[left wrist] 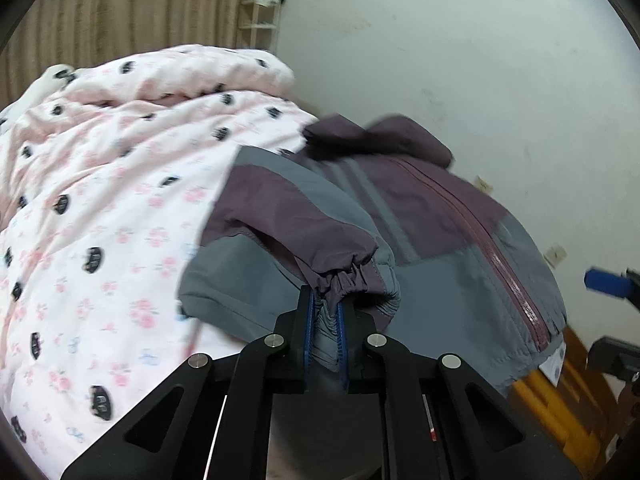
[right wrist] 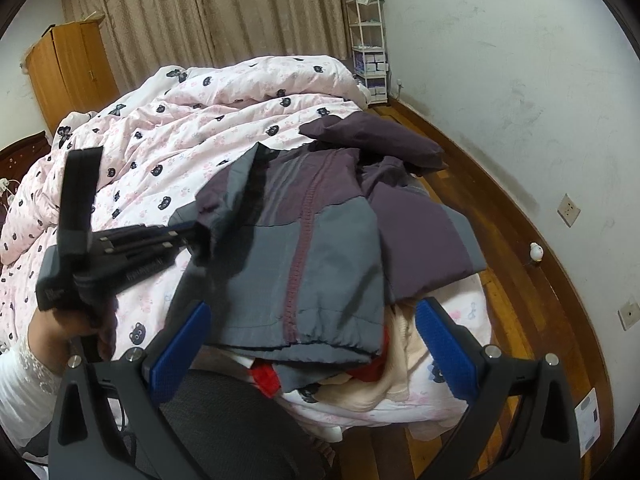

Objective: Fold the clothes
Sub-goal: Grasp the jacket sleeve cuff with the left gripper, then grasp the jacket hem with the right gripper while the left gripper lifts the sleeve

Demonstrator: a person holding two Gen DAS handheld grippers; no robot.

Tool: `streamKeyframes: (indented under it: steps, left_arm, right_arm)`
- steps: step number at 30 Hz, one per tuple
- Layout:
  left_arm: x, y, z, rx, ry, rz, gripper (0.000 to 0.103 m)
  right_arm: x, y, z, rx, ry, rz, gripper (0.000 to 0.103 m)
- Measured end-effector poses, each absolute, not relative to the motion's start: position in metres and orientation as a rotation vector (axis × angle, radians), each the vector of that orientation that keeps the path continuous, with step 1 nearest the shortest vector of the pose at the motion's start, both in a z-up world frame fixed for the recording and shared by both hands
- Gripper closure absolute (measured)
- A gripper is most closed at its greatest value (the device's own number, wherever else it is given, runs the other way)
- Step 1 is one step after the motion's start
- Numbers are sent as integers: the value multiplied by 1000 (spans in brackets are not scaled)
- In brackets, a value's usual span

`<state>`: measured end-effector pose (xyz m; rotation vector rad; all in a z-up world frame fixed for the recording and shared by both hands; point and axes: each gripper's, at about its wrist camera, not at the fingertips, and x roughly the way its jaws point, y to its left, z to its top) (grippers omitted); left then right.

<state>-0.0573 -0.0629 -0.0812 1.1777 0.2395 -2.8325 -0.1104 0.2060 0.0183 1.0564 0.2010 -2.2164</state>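
Bedroom interior. Walls (right wrist: 520,60): white plaster, scuffed and marked, with two socket plates (right wrist: 569,209) low on the right side. Floor (right wrist: 516,280): reddish-brown wooden boards, glossy. Curtains (right wrist: 208,12): beige, pleated, drawn across the far wall. Wardrobe (right wrist: 68,68): orange-brown wood, far left corner. Shelf unit (right wrist: 367,46): white, narrow, open tiers holding small boxes, far right corner. Bed: covered by a pink floral quilt (right wrist: 224,104) with dark bear-face print, rumpled.
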Motion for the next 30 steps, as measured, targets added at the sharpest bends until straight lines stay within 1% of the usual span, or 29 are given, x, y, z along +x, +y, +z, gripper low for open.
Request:
streamKeyframes:
  steps: [14, 18, 24, 26, 27, 28, 30]
  left_arm:
    - [-20, -152, -63, 1045, 418, -2724, 97]
    - [-14, -171, -61, 1041, 455, -2722, 97]
    - [-12, -185, -55, 1008, 496, -2744, 97]
    - [-13, -190, -54, 1004, 507, -2752, 97]
    - [-14, -193, -53, 1002, 514, -2755, 97]
    - [-14, -196, -53, 1001, 522, -2758, 97]
    - [-15, -200, -53, 1002, 531, -2763, 97]
  right_arm:
    - [-70, 136, 9, 1017, 259, -2054, 0]
    - [-54, 96, -5, 1035, 330, -1997, 0]
    - [-41, 47, -43, 1137, 490, -2039, 1]
    - [-36, 30, -56, 1170, 545, -2050, 6]
    - [-35, 24, -64, 1194, 576, -2057, 16]
    - [-37, 21, -74, 1227, 613, -2066, 32]
    - [-40, 16, -90, 1278, 678, -2086, 41]
